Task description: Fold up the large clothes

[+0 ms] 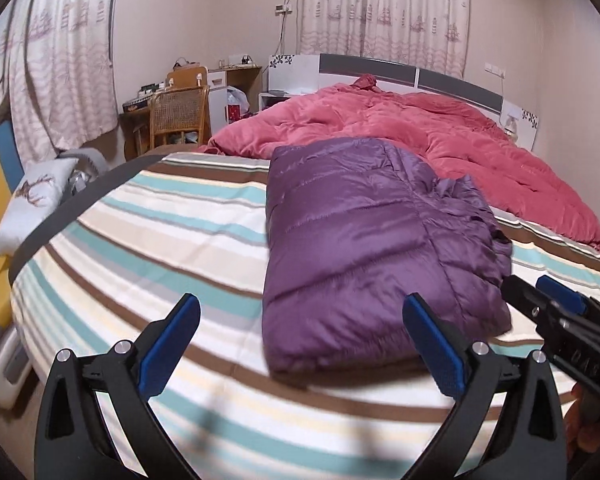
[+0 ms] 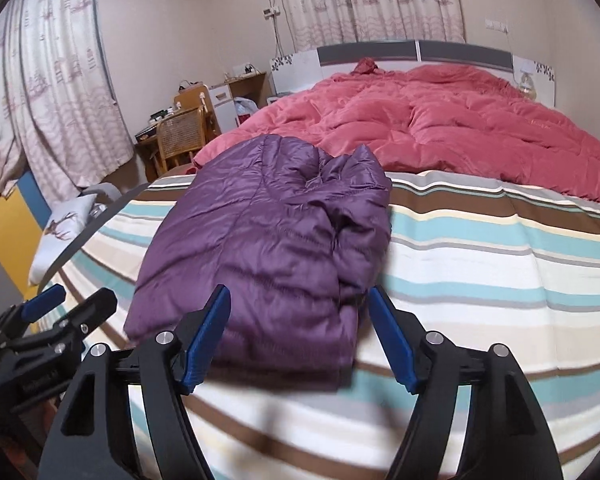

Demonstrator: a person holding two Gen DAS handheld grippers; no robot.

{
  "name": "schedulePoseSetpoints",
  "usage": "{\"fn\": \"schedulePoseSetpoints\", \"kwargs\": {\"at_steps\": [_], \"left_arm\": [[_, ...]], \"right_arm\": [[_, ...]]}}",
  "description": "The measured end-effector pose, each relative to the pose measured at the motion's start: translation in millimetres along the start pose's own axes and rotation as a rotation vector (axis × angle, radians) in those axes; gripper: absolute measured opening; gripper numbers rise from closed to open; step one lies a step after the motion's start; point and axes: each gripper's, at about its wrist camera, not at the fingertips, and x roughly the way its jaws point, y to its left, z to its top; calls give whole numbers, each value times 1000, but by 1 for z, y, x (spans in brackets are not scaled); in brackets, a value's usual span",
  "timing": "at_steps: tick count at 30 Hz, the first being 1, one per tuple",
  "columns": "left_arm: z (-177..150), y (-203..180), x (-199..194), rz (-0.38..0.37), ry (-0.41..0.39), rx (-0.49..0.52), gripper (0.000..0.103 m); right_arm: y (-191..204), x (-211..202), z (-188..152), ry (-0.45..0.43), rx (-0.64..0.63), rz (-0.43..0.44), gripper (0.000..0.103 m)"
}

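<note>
Left wrist view: I see a striped bed (image 1: 148, 248), and on it the folded purple jacket (image 1: 364, 248) near a red quilt (image 1: 440, 136). My left tongs (image 1: 300, 332) gape wide and empty, just short of the jacket.

Right wrist view: my right tongs (image 2: 298, 320) stand apart, gripping nothing, at the jacket's (image 2: 268, 240) near edge.

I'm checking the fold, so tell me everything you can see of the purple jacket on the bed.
The purple jacket is a shiny, quilted puffer, folded into a rough rectangle with its smooth panel up. Bunched layers, seemingly sleeve or collar, pile along the right edge in both views. It lies flat on the striped bedsheet, with the red duvet just behind it. Neither the left gripper nor the right gripper touches it; both sets of fingers stand open.
</note>
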Motion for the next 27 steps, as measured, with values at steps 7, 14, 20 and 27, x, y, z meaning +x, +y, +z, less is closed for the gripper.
{"fn": "schedulePoseSetpoints", "kwargs": {"at_steps": [7,14,20,27], "left_arm": [[-25,6,-25,53,-11,21,101],[-38,14,-39,57,-6,28,101],[-39,11,-45,50,-16,39,101],[-39,9,-49,41,-17,32,101]], "right_arm": [[3,-31,-26,-12,-16,-4,83],[11,-43,-42,-25,-52,-25,89],[17,-50,-45,-39,-75,-30,89],[18,-55,-43,-58,-81,-35,94]]}}
